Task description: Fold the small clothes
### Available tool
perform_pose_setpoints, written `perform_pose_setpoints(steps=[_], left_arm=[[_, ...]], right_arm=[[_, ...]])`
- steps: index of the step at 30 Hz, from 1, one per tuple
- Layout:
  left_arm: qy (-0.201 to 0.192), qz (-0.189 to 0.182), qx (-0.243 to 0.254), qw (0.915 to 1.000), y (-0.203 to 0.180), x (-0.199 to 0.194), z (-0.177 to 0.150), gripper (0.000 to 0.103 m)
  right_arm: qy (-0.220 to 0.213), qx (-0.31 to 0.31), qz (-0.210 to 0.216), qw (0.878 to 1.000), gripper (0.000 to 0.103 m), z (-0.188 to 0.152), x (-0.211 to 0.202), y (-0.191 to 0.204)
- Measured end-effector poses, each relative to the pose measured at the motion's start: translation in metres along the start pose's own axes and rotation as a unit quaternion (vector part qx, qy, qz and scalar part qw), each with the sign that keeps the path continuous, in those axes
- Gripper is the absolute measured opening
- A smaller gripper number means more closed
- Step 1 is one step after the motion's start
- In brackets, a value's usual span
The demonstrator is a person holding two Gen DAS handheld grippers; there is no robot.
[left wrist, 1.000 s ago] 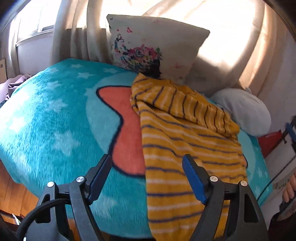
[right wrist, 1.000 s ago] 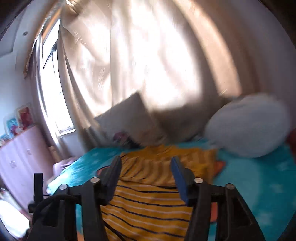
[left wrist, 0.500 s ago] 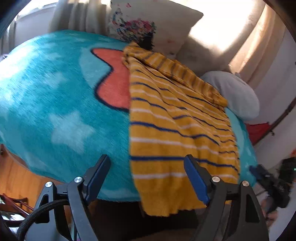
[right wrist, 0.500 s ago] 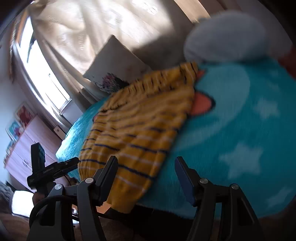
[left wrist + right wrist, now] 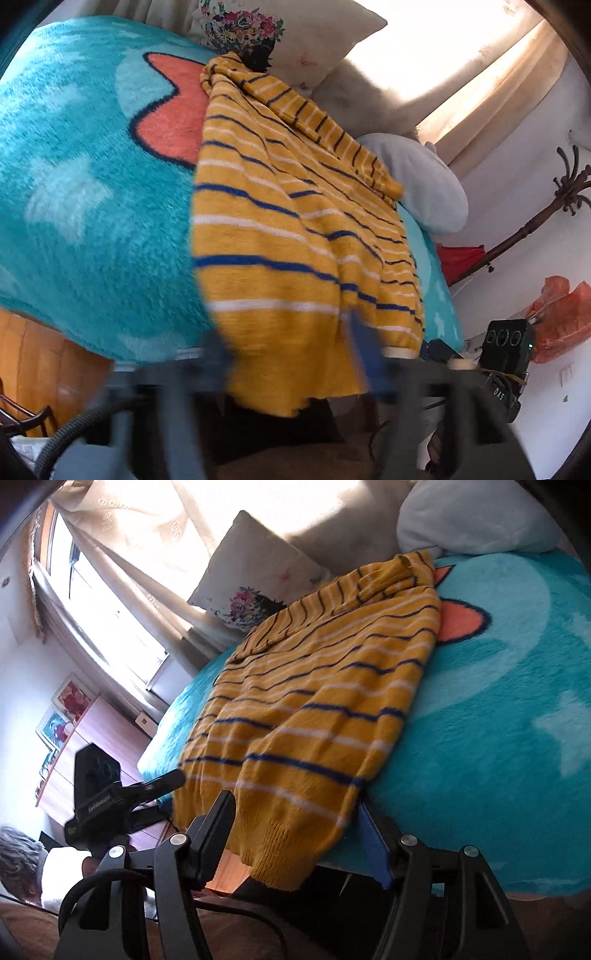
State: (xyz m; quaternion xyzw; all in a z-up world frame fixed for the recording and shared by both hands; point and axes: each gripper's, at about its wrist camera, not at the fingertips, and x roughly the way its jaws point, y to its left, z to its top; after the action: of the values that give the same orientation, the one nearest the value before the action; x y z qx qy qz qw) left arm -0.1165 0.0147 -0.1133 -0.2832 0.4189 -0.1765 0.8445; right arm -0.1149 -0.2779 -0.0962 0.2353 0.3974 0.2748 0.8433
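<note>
Setting: a bed is covered by a fluffy blue blanket (image 5: 92,206) with pale stars; pillows (image 5: 321,33) are propped at the far end.
Garment: a yellow striped sweater (image 5: 280,236) is spread lengthwise on the blanket, its near hem draped over the near edge of the bed.
Left gripper (image 5: 291,354): blurred by motion; its jaws are closing at the sweater's near left hem, with cloth seen between them.
Right gripper (image 5: 299,834): its jaws are held wide, with the near right hem hanging between them, not pinched.
Progress: no fold is seen yet across the body; the hem is judged about to be lifted and carried toward the far end, so nearly all folding is left.
</note>
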Motion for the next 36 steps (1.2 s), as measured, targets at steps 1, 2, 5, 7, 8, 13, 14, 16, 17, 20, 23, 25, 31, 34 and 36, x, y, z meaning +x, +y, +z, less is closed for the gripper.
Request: perform_pose_setpoints(steps=[1, 2, 5, 7, 8, 13, 14, 16, 17, 20, 23, 25, 31, 34, 36], left_arm=[[0.001, -0.006, -0.001, 1.0, 0.0, -0.002, 0.001, 0.017], [-0.003, -0.014, -0.003, 0.9999, -0.001, -0.006, 0.001, 0.017], [-0.023, -0.014, 0.018, 0.9995, -0.012, -0.02, 0.004, 0.016], [-0.041, -0.011, 0.035, 0.9985, -0.022, -0.033, 0.007, 0.016], [-0.052, -0.009, 0.043, 0.9977, -0.026, -0.041, 0.009, 0.016], [-0.09, -0.012, 0.057, 0.9943, -0.039, -0.061, 0.037, 0.016], [-0.095, -0.01, 0.059, 0.9937, -0.039, -0.061, 0.044, 0.016], [-0.106, -0.002, 0.056, 0.9928, -0.038, -0.059, 0.064, 0.016], [-0.114, 0.001, 0.055, 0.992, -0.038, -0.058, 0.076, 0.016], [-0.133, 0.016, 0.054, 0.9895, -0.04, -0.053, 0.108, 0.016], [-0.134, 0.015, 0.041, 0.99, -0.041, -0.037, 0.15, 0.016], [-0.131, 0.018, 0.039, 0.9905, -0.042, -0.022, 0.182, 0.016], [-0.117, 0.074, 0.05, 0.9891, -0.045, 0.049, 0.266, 0.017], [-0.096, 0.077, 0.035, 0.9918, -0.031, 0.079, 0.293, 0.025], [-0.086, 0.081, 0.019, 0.9928, -0.019, 0.089, 0.305, 0.037]], right_arm=[[-0.001, -0.005, -0.004, 1.0, 0.062, 0.0, 0.002, 0.003], [0.001, -0.007, -0.009, 1.0, 0.036, 0.0, 0.004, 0.005], [0.003, 0.0, -0.008, 1.0, 0.012, 0.006, 0.006, 0.004], [-0.011, -0.006, 0.002, 1.0, 0.011, 0.011, -0.005, 0.01], [-0.02, -0.015, 0.004, 1.0, 0.011, 0.014, -0.011, 0.016], [-0.057, -0.059, 0.014, 0.997, 0.01, 0.044, -0.033, 0.046], [-0.059, -0.064, 0.016, 0.996, 0.01, 0.051, -0.032, 0.05], [-0.064, -0.072, 0.019, 0.995, 0.01, 0.071, -0.026, 0.056], [-0.066, -0.076, 0.02, 0.995, 0.01, 0.081, -0.023, 0.059], [-0.075, -0.092, 0.019, 0.993, 0.01, 0.114, -0.01, 0.069], [-0.075, -0.095, 0.02, 0.992, 0.01, 0.149, 0.007, 0.073], [-0.074, -0.089, 0.019, 0.993, 0.009, 0.176, 0.022, 0.069], [-0.068, -0.021, -0.015, 0.997, 0.009, 0.253, 0.081, 0.025], [-0.066, 0.017, -0.062, 0.996, 0.01, 0.282, 0.114, -0.007], [-0.055, 0.023, -0.119, 0.991, 0.011, 0.294, 0.139, -0.028]])
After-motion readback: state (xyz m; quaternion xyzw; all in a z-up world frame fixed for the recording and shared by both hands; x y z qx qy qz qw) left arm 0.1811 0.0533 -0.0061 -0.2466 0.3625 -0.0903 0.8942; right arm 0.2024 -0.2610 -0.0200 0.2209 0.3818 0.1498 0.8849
